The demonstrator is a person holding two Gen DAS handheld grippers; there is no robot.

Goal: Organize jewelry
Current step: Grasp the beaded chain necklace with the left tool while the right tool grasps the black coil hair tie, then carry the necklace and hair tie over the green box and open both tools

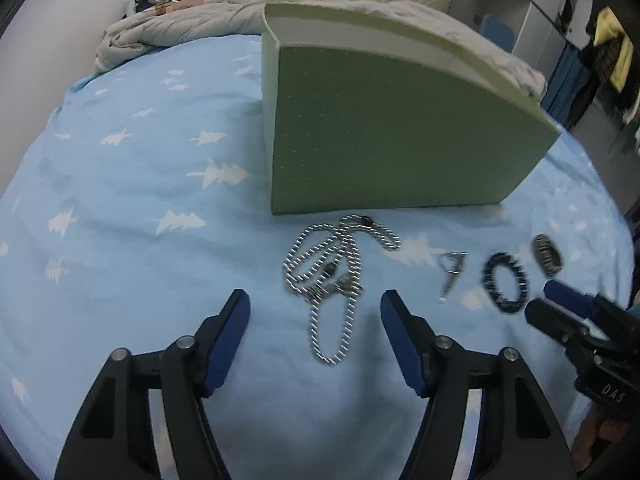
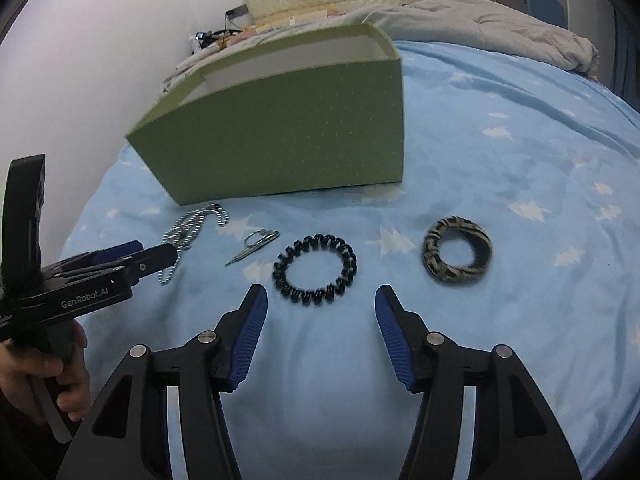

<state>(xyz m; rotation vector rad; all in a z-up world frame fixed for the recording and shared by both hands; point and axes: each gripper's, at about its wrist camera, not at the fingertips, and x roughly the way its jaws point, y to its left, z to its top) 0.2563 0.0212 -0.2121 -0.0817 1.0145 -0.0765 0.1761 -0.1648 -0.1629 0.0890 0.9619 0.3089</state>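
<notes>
Two wrist views over a bed (image 1: 120,208) with a blue tree-print sheet. The left tongs (image 1: 316,300) stand apart and empty, poised just near of a silver bead-chain necklace (image 1: 332,276) heaped in loops, one long loop trailing between the fingers. The right tongs (image 2: 320,296) also stand apart and empty, just near of a black spiral hair tie (image 2: 314,268). To the left of the tie lies a small silver pin-like piece with a ring (image 2: 254,245); to its right, well apart, a striped fabric band (image 2: 456,252). An open green box (image 2: 280,136) stands just beyond the row, its near wall facing both cameras.

Handling, as judged: the chain is light, limp and slippery, likely to slide or hang unevenly; a pinch on the dense knot of crossed loops seems safer than on a single strand. The spiral tie appears springy and compressible; one side of its ring offers a grip. The soft bedding will yield under pressure.

Hard to make out: the box interior, except a pale strip of inner wall; the dark fitting in the middle of the chain; the exact form of the pin-like piece; the right tongs are cut off at the left view's edge, and motion blur softens the smaller items there.
</notes>
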